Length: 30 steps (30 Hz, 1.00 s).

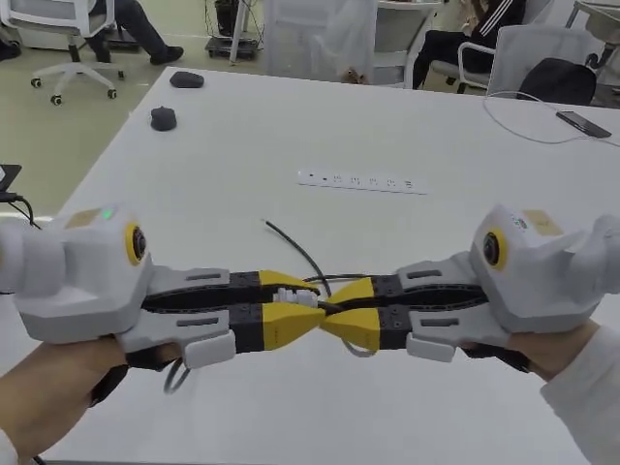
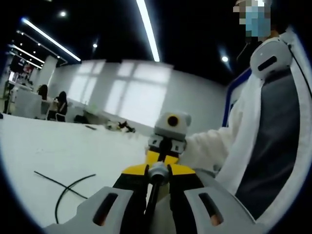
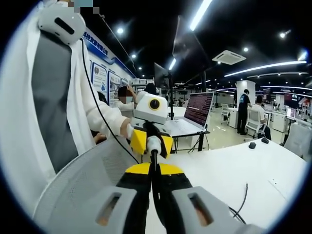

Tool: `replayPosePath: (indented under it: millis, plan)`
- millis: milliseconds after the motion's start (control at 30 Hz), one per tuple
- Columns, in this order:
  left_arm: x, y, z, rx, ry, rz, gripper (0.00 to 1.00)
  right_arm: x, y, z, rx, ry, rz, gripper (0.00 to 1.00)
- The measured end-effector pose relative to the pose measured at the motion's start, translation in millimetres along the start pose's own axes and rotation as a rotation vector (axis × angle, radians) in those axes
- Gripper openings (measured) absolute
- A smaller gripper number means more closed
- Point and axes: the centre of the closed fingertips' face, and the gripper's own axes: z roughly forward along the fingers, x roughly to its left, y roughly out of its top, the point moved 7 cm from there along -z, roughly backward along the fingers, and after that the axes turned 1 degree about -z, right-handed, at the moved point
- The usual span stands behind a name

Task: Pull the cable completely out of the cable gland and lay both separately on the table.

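Note:
Over the near part of the white table [image 1: 242, 194], my two grippers meet tip to tip. The left gripper [image 1: 308, 308] is shut on the pale cable gland [image 1: 291, 291], which sits between its yellow jaws as a grey round piece [image 2: 158, 171]. Facing it, the right gripper [image 1: 334, 312] is shut on the black cable [image 1: 295, 247] just beside the gland. In the right gripper view the cable [image 3: 154, 163] runs straight from my jaws into the gland [image 3: 153, 144]. The cable's free end trails away across the table [image 2: 63, 187].
A white power strip [image 1: 363, 181] lies mid-table beyond the grippers. A dark mouse [image 1: 164, 118] and another dark object [image 1: 187, 79] sit at the far left. A phone [image 1: 583, 123] with a thin white lead is at the far right. Chairs and seated people ring the table.

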Motion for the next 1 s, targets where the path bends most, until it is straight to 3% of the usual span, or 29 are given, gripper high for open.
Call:
replayPosePath:
  millis: [533, 800, 1000]
  plan:
    - [2.2, -4.9, -8.6, -0.036, 0.055, -0.025, 0.16, -0.9, -36.5, -18.8, 0.118, -0.037, -0.002, 0.02]
    - [0.3, -8.4, -6.7, -0.027, 0.054, -0.022, 0.16, -0.4, -57.1, -29.3, 0.175, -0.050, 0.024, 0.02]
    - [-1.2, -13.1, -4.1, -0.010, 0.053, -0.017, 0.16, 0.8, -60.8, -30.0, 0.194, -0.054, 0.035, 0.02]
